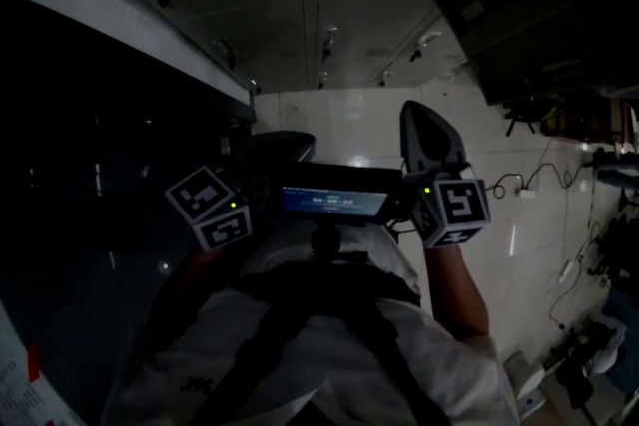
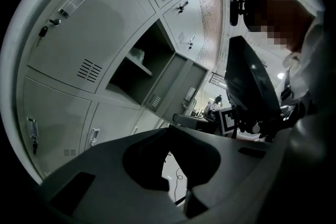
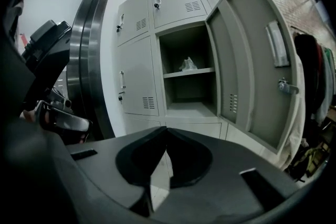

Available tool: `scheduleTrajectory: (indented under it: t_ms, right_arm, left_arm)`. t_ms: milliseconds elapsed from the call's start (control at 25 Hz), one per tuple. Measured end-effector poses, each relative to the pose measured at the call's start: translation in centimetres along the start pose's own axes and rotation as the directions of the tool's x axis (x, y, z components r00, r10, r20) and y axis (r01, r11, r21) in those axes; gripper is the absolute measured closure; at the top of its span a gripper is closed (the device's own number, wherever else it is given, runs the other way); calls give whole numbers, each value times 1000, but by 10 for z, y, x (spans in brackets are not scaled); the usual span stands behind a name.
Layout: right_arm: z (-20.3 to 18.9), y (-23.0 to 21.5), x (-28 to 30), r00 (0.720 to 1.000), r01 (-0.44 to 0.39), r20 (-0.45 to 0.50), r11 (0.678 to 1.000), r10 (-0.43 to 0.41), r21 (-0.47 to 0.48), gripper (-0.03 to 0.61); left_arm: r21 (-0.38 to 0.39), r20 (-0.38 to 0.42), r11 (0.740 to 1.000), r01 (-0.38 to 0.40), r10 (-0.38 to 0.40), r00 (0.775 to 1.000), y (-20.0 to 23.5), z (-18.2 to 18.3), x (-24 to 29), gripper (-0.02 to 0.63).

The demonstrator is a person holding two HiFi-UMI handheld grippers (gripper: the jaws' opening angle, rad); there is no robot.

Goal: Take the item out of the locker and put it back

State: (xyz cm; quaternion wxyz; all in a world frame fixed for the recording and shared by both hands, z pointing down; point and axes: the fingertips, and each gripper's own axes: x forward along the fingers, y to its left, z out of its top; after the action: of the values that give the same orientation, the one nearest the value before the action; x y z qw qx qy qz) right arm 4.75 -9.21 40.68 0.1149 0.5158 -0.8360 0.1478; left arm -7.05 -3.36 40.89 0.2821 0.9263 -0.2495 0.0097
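The gray locker [image 3: 181, 91] stands straight ahead of the right gripper's [image 3: 167, 132] fingers. Its door [image 3: 257, 55] is swung open, to the right of them. The small pale item [image 3: 188, 64] lies on the shelf [image 3: 190, 73] inside, above and beyond the fingers. The fingers of the right gripper and the left gripper [image 2: 168, 131] are closed together and hold nothing.
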Motion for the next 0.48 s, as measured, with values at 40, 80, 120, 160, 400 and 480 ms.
scheduleTrajectory:
  t_ms: [40,80,120,160,400,480]
  right_arm:
    - [-4,-5,-7,1000,-3,-2,1000,3,3,591]
    - [-8,-10,-15,1000,-6,-3,1000,6,6,591]
    - [-12,-15,-23,1000,-8,-3,1000,8,10,591]
    - [-17,-21,-31,1000,-10,-1,1000,10,12,591]
    - [-52,-46,-91,999,-34,11,999,33,36,591]
    - [-59,-52,-117,998,-46,33,998,45,45,591]
  left_arm:
    - [-1,-3,1000,-1,1,1000,-8,-5,6,621]
    - [-3,-5,1000,-2,2,1000,-15,-10,12,621]
    - [-5,-8,1000,-4,4,1000,-22,-16,18,621]
    - [-7,-10,1000,-7,7,1000,-31,-22,23,621]
    - [-6,-35,999,-32,32,999,-91,-69,47,621]
    - [0,-47,999,-44,44,998,-118,-83,52,621]
